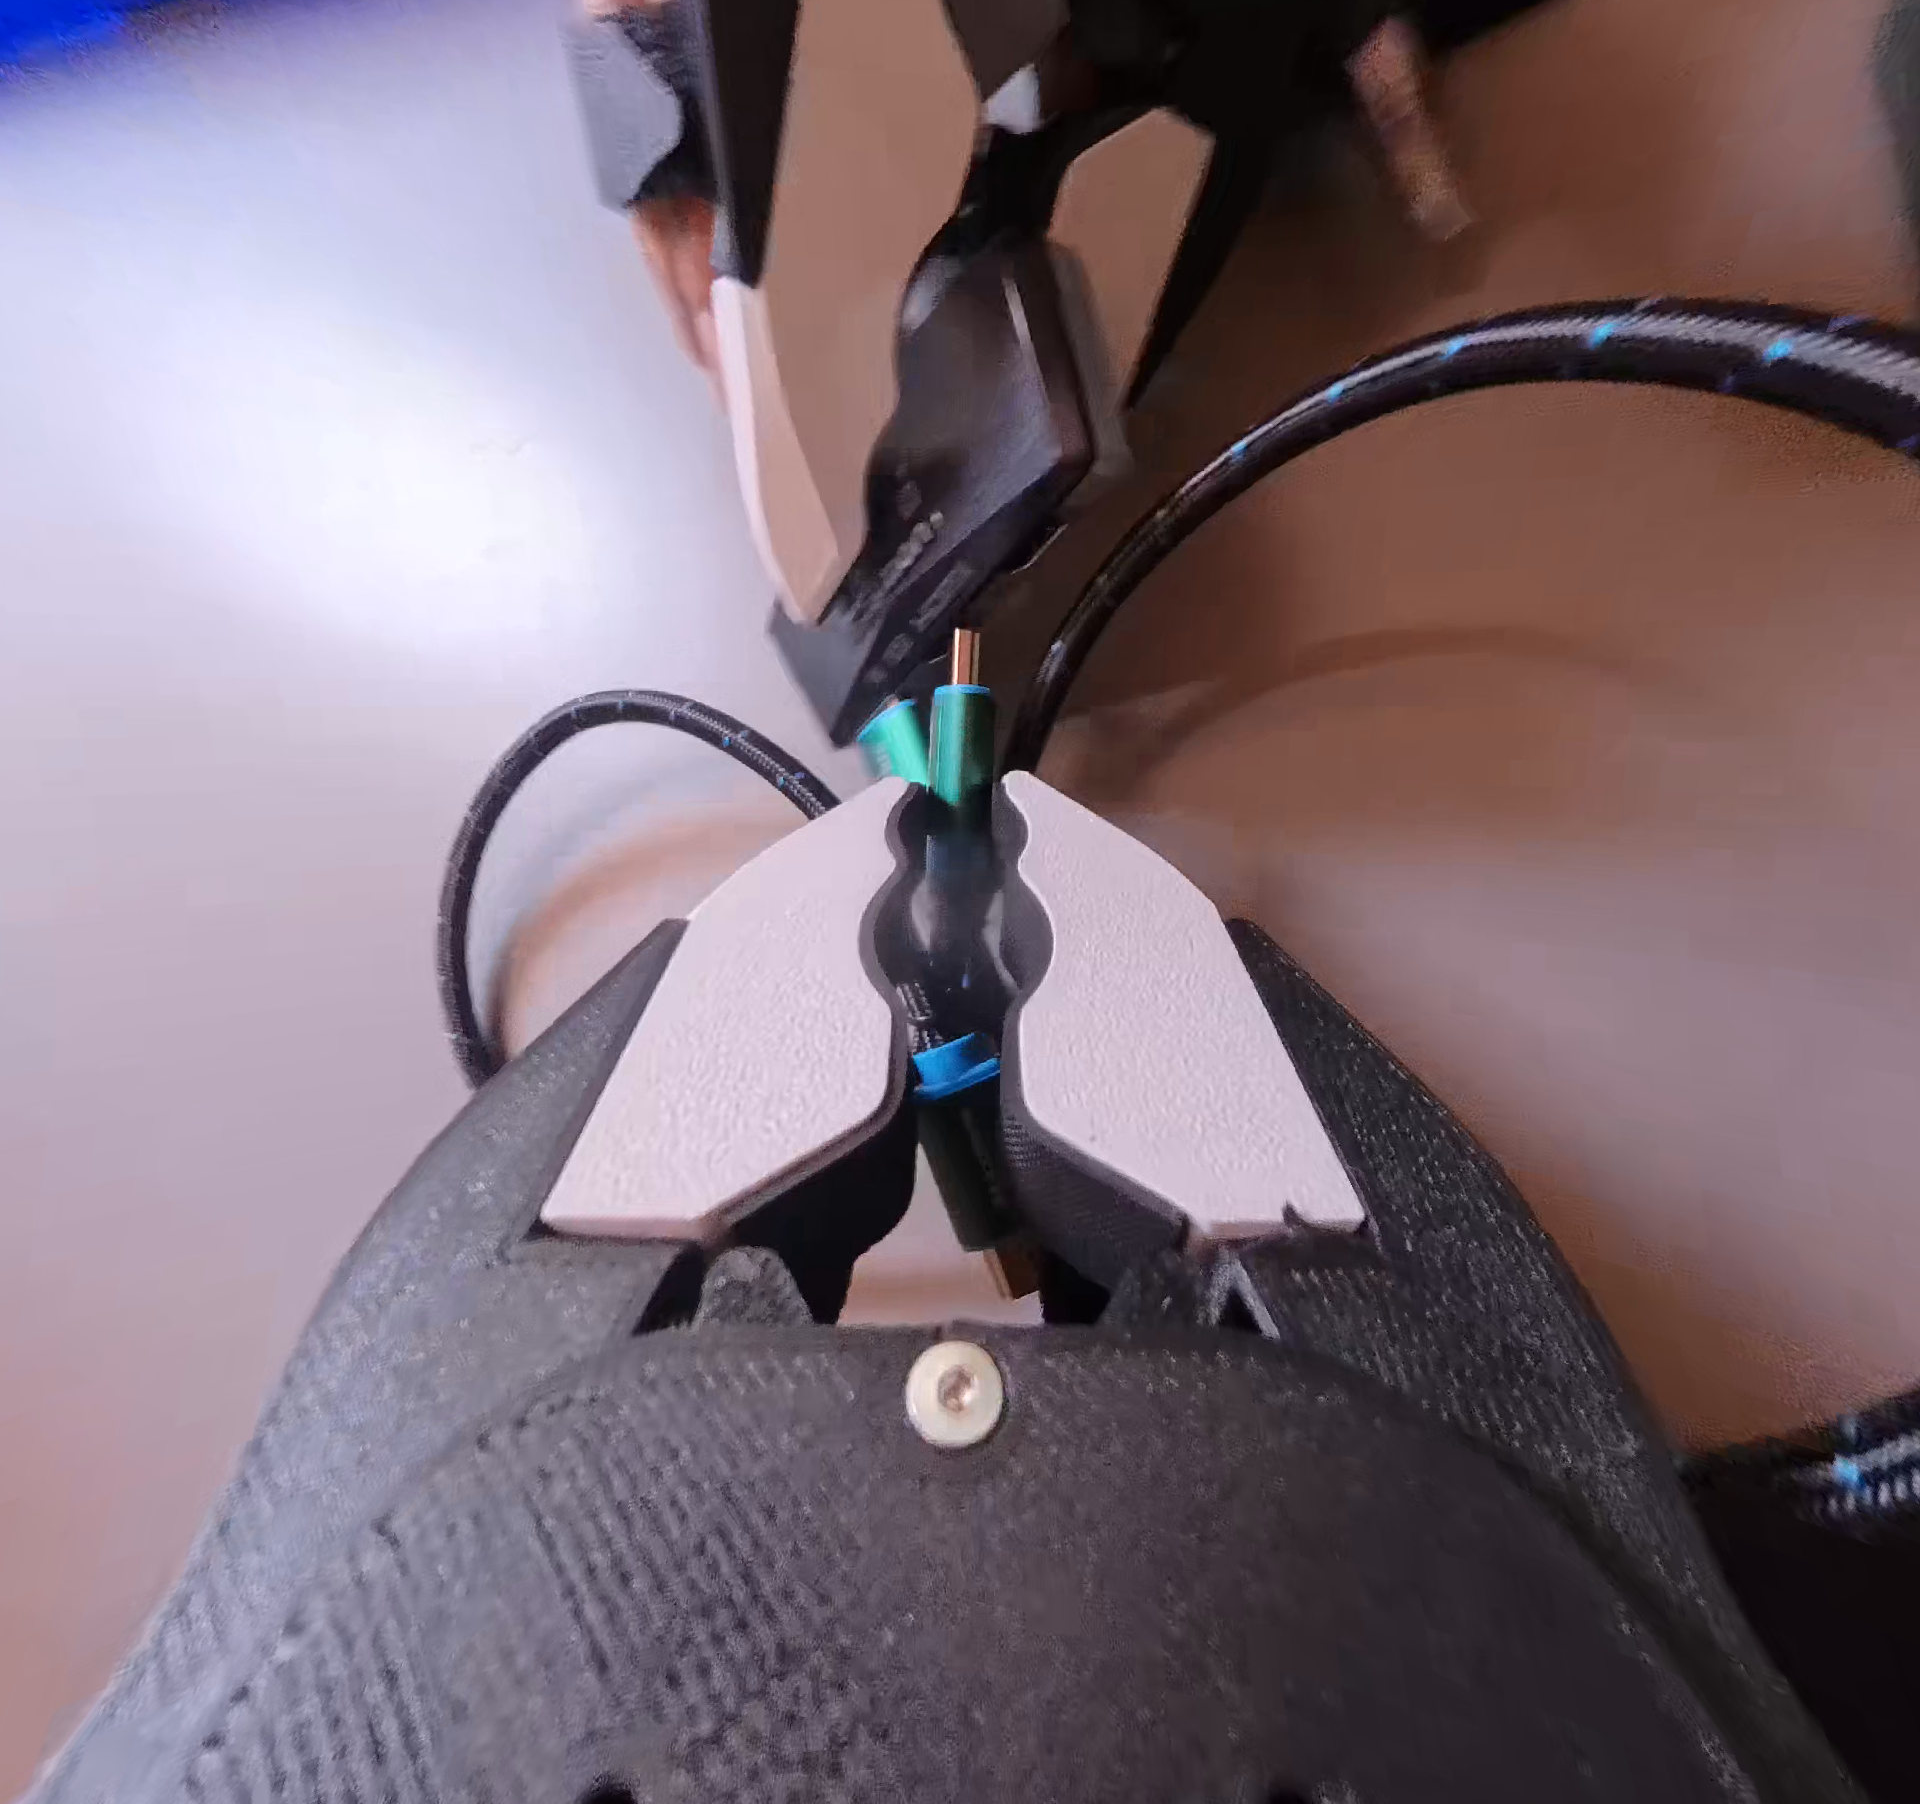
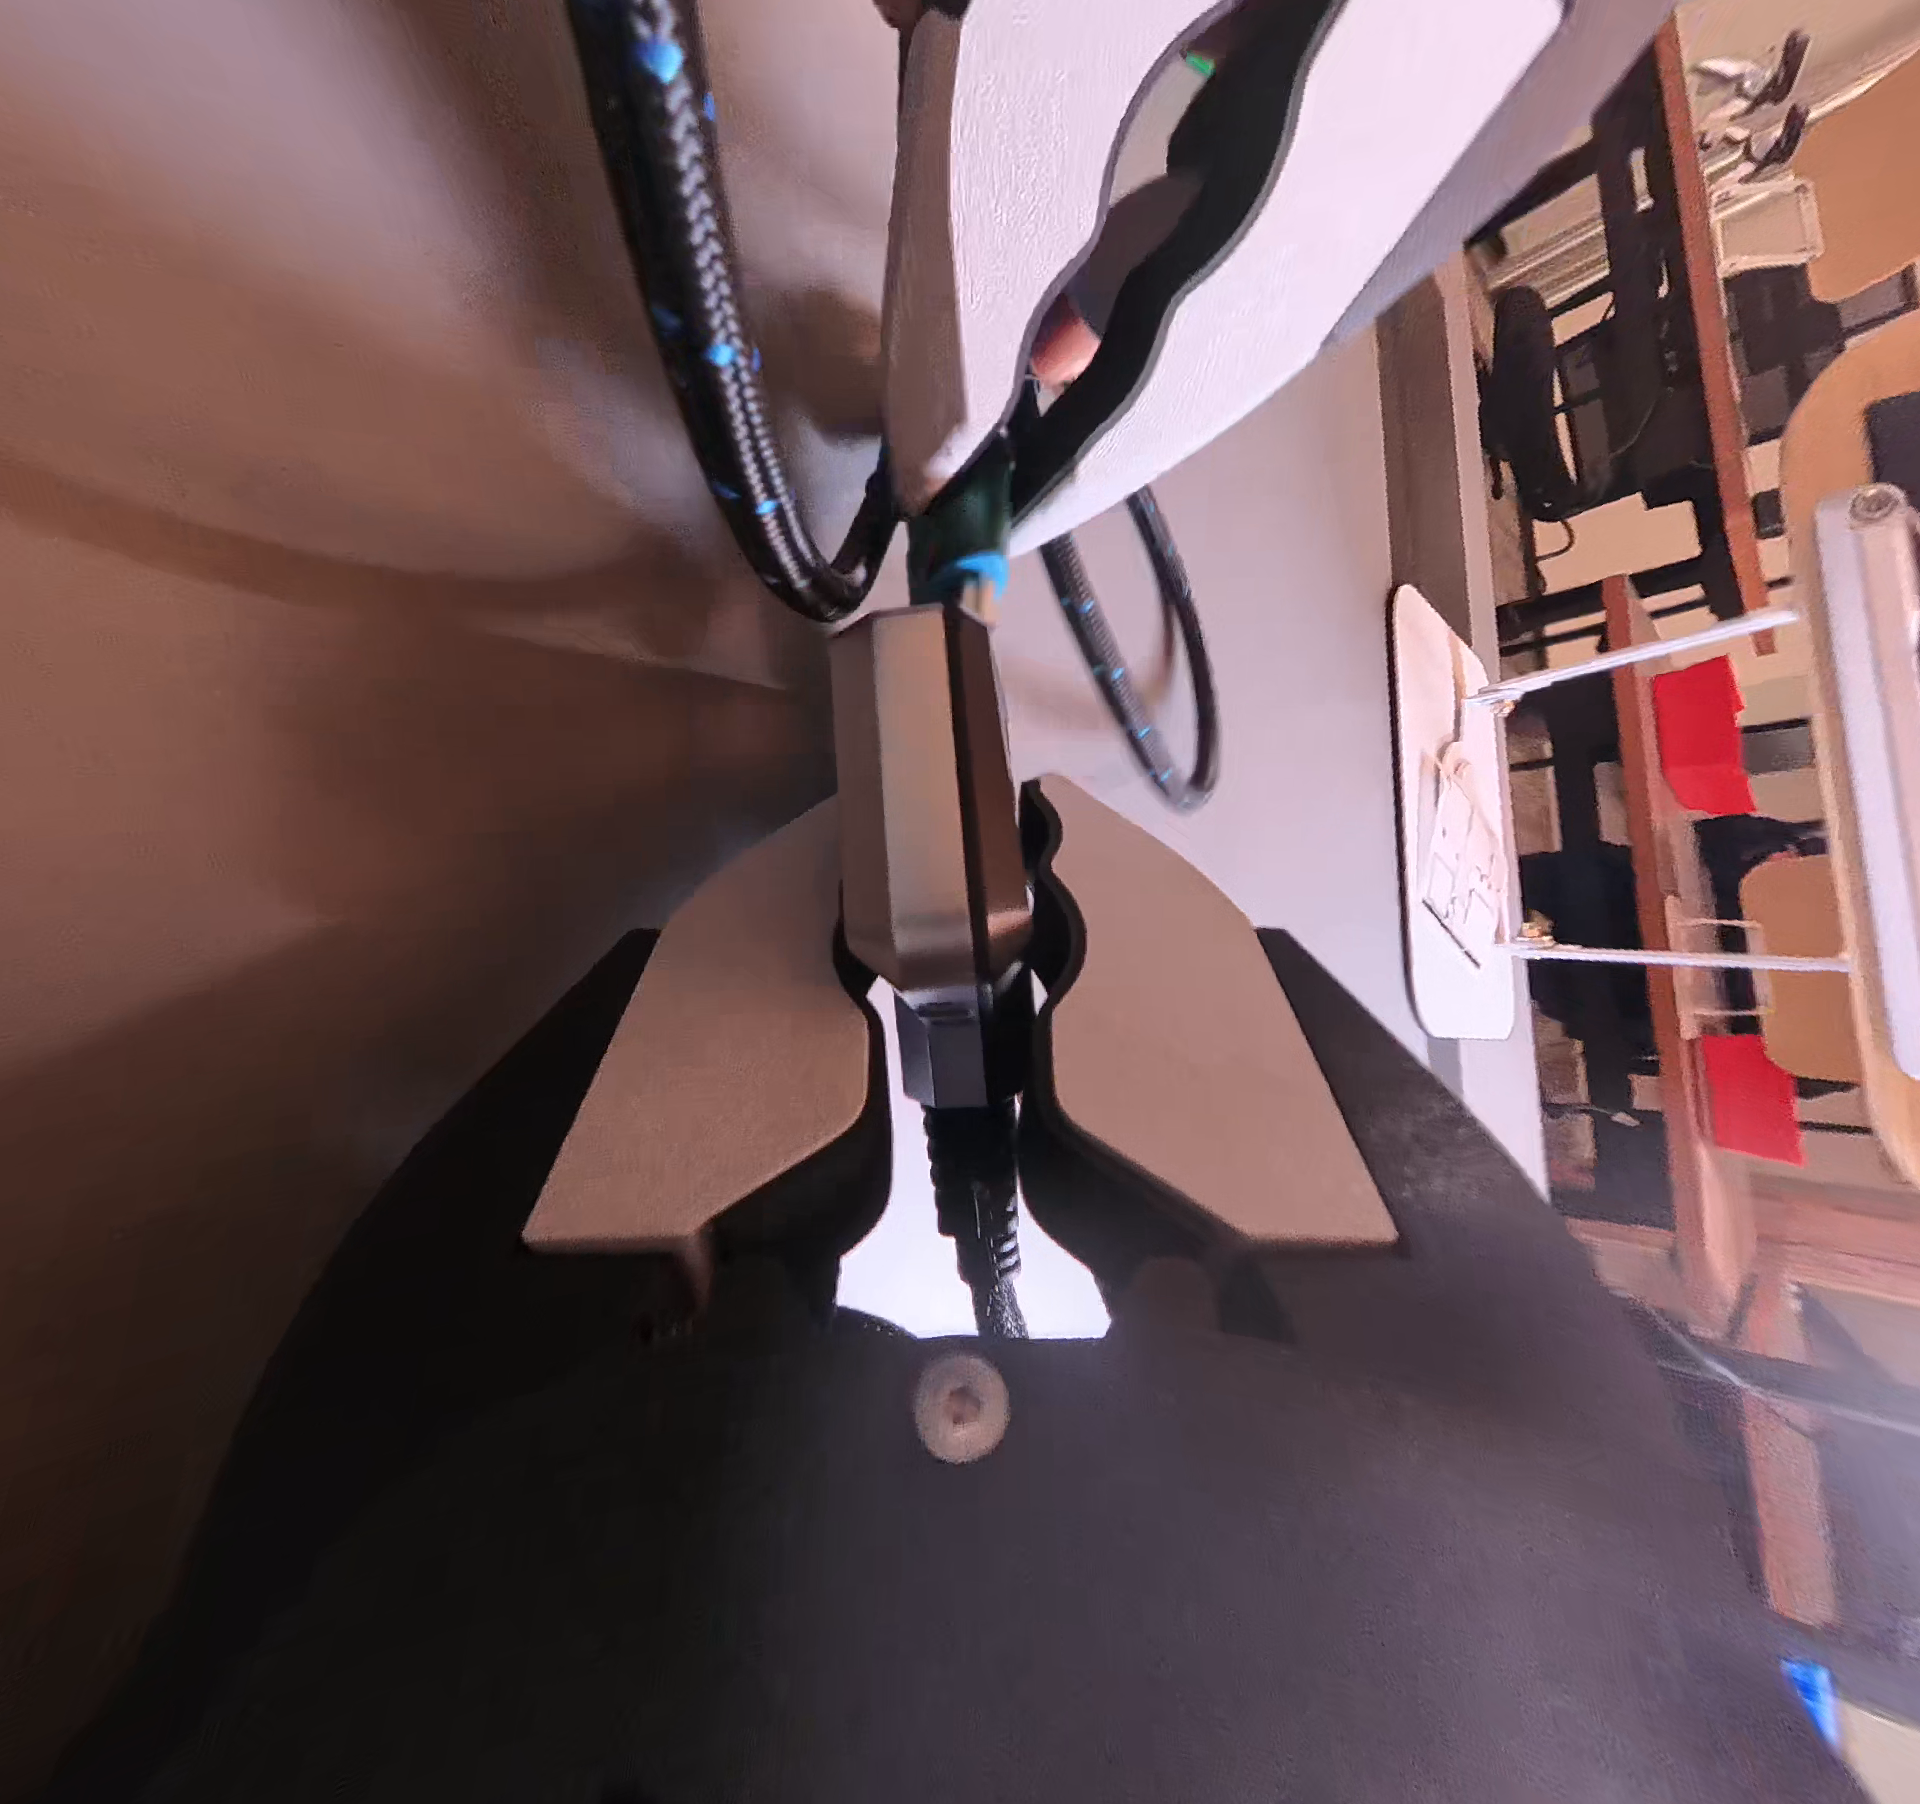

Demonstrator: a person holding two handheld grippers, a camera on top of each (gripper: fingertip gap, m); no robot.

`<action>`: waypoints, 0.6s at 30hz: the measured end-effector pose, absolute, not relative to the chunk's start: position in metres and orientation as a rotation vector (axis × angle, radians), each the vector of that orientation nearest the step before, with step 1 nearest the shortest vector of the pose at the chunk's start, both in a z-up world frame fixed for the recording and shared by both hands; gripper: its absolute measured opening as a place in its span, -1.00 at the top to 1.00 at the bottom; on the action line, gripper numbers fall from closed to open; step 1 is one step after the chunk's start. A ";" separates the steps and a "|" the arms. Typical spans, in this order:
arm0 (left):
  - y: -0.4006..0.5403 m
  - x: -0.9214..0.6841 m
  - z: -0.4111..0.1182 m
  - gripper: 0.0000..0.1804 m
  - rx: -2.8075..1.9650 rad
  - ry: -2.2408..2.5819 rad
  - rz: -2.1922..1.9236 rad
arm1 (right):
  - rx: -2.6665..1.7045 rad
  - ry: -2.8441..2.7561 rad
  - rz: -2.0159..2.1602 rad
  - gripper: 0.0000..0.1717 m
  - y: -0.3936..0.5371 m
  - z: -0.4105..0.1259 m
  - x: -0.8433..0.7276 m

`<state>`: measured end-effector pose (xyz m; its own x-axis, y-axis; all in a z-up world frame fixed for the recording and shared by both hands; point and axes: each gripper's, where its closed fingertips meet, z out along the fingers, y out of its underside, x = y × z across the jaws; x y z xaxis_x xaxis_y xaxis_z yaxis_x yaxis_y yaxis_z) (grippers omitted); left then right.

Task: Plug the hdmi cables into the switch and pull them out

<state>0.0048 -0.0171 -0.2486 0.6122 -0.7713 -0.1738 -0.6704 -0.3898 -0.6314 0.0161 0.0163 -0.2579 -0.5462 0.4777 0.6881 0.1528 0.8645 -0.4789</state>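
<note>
Left tongs (image 1: 961, 809) clamp a green cable plug (image 1: 961, 746), tip just beside the grey adapter hub (image 2: 914, 798) clamped in the right tongs (image 2: 940, 840)

My left gripper (image 1: 961, 798) clamps a green plug (image 1: 961, 752), its metal tip (image 1: 967, 658) just short of a dark adapter (image 1: 966, 497); the right gripper (image 1: 935, 549) holds that adapter; braided black cable (image 1: 1299, 404) loops alongside.
</note>
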 end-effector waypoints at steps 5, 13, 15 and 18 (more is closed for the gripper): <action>-0.015 -0.011 -0.248 0.87 -2.198 1.129 0.280 | -0.542 -2.136 0.488 0.71 0.016 -0.258 0.013; -0.014 -0.013 -0.247 0.87 -2.141 1.144 0.771 | -0.648 -2.105 0.409 0.70 0.020 -0.259 0.011; -0.016 -0.013 -0.251 0.87 -2.144 1.135 0.811 | -0.661 -2.092 0.402 0.70 0.020 -0.260 0.011; -0.017 -0.012 -0.252 0.87 -2.146 1.094 0.828 | -0.655 -2.082 0.401 0.70 0.020 -0.260 0.011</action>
